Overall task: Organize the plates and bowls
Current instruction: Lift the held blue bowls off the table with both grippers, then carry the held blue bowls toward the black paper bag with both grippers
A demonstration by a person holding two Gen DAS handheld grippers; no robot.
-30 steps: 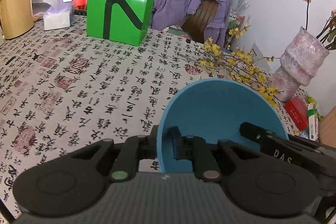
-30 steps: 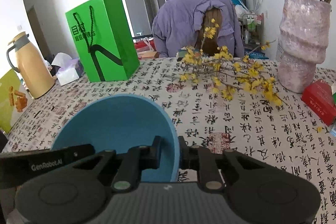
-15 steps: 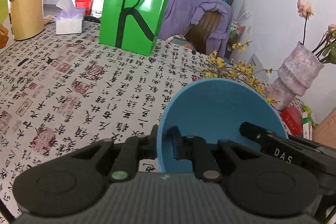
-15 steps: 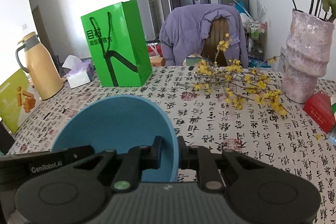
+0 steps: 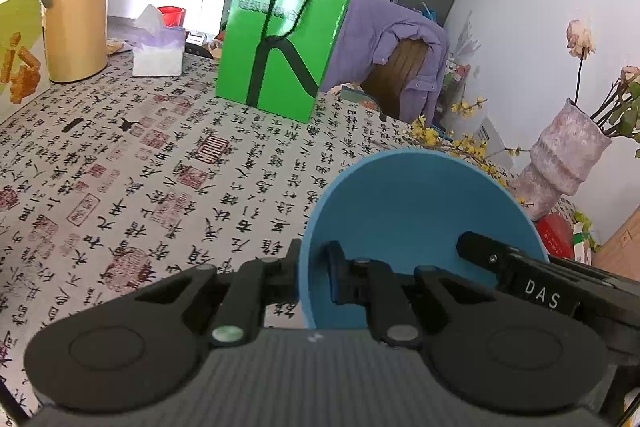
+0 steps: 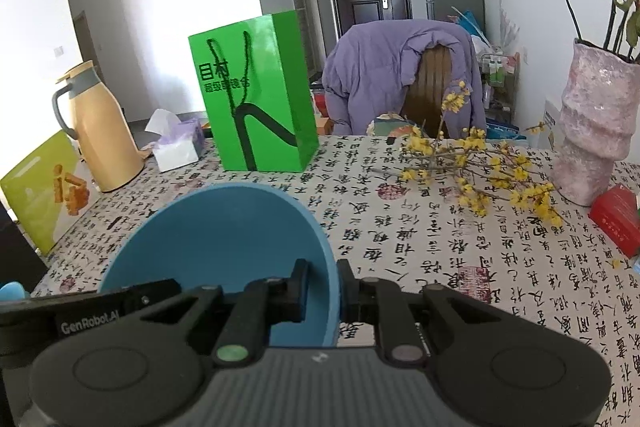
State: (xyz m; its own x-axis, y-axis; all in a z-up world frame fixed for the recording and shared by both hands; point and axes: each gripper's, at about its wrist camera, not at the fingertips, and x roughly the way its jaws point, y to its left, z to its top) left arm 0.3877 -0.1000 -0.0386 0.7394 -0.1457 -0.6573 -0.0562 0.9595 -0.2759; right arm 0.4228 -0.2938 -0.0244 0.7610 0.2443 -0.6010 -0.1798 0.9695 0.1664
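Bowl: blue bowl (image 5: 420, 211) is carried clear of the table (image 5: 168, 187), in front of the green bag (image 5: 284, 31).
Jaws: left gripper (image 5: 314, 269) and right gripper (image 6: 322, 285) are clenched on opposite rim edges.
Handling: judged light, rigid, smooth; rim is the best hold, slip possible.
Obstacles: yellow flower branch (image 6: 472, 163) and vase (image 6: 592, 131) are right of the bag; flask (image 6: 100, 131) and tissue box (image 6: 176, 147) are left.

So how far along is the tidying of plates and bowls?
Nothing looks put away yet: no stack or rack is in view. In hand: one blue bowl, its rim pinched by the left claw and the right claw above the table. Setting it down remains.
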